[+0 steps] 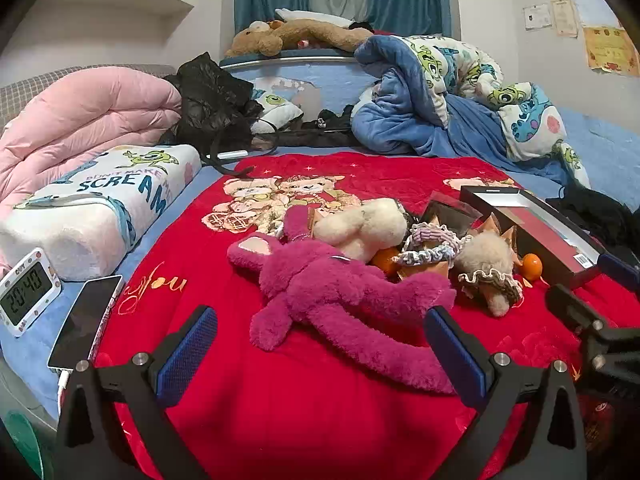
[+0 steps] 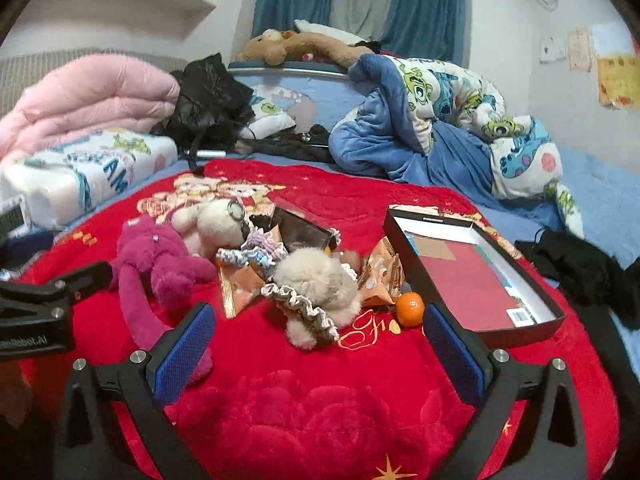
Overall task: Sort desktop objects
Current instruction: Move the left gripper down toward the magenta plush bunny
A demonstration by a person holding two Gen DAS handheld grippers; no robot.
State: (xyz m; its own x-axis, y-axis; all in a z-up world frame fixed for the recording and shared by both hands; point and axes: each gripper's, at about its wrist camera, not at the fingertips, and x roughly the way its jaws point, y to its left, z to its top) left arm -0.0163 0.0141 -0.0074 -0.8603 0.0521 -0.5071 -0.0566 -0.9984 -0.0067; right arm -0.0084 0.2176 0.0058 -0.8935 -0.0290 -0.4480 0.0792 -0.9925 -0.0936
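Observation:
A magenta plush toy (image 1: 320,288) lies on the red blanket (image 1: 280,420), just beyond my open, empty left gripper (image 1: 320,344). Behind it lie a cream plush (image 1: 360,228), a frilled cream plush (image 1: 488,268), scrunchies (image 1: 432,244), orange snack packets (image 2: 240,284) and two tangerines (image 1: 532,266). An open black box (image 1: 540,224) sits at the right. My right gripper (image 2: 320,340) is open and empty, just short of the frilled plush (image 2: 316,292), with a tangerine (image 2: 410,309) and the box (image 2: 480,276) to its right. The magenta plush (image 2: 160,264) lies to its left.
At the left edge are a digital clock (image 1: 26,292), a charging phone (image 1: 86,320), a printed pillow (image 1: 100,208) and a pink duvet (image 1: 80,120). A blue cartoon blanket (image 1: 460,100), black clothes (image 2: 580,264) and a brown plush dog (image 1: 296,36) lie behind.

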